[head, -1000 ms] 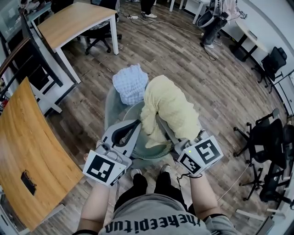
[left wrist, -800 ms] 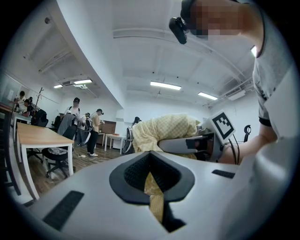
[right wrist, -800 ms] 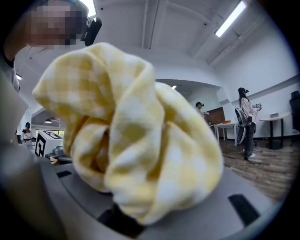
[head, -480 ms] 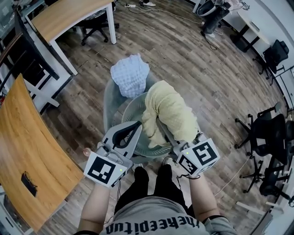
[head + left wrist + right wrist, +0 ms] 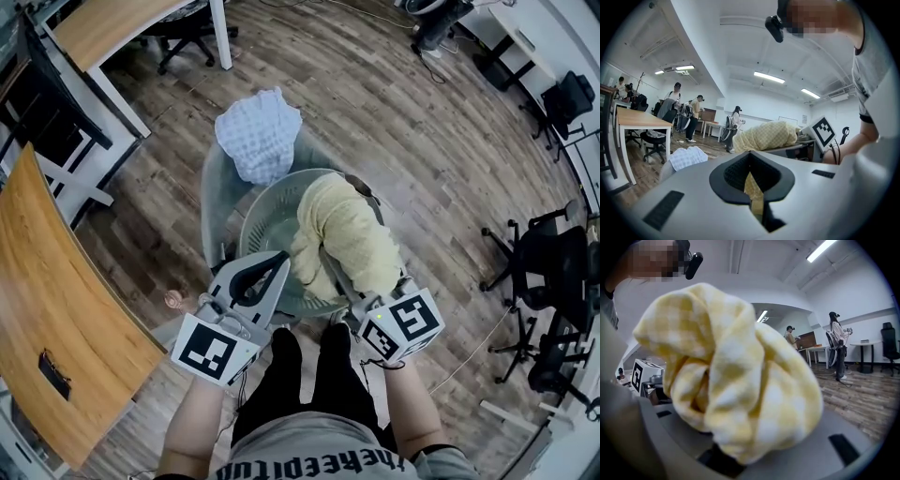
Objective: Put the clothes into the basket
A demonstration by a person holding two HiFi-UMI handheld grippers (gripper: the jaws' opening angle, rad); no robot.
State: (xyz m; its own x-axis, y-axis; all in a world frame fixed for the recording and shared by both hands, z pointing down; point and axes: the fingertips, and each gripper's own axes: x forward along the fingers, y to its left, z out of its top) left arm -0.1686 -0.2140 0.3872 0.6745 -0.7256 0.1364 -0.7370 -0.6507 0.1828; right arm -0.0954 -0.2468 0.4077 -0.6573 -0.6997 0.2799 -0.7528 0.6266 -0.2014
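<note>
1. A person's right gripper (image 5: 333, 262) clamps a bunched yellow-and-white checked cloth (image 5: 352, 230). The jaws stand part-way apart with the thick wad of fabric filling the gap and spilling over both fingers.
2. The left gripper (image 5: 279, 258) has its jaws drawn almost together. A thin strip of the same yellow cloth shows in the slot between the dark ribbed pads (image 5: 736, 171), so it appears to pinch an edge of the garment.
3. The yellow cloth humps over the right side of a round, pale grey-green mesh basket (image 5: 272, 220). Its lower folds hang inside the basket's mouth while the bulk rides above the rim, between the two grippers.
4. Just behind the basket, a light blue-and-white checked cloth (image 5: 255, 131) lies draped over the top of a grey chair shell (image 5: 214, 197), apart from both grippers.
5. Basket and chair stand on a dark wood-plank floor (image 5: 422, 141), with a curved wooden desk (image 5: 47, 291) at the left edge of the head view.
</note>
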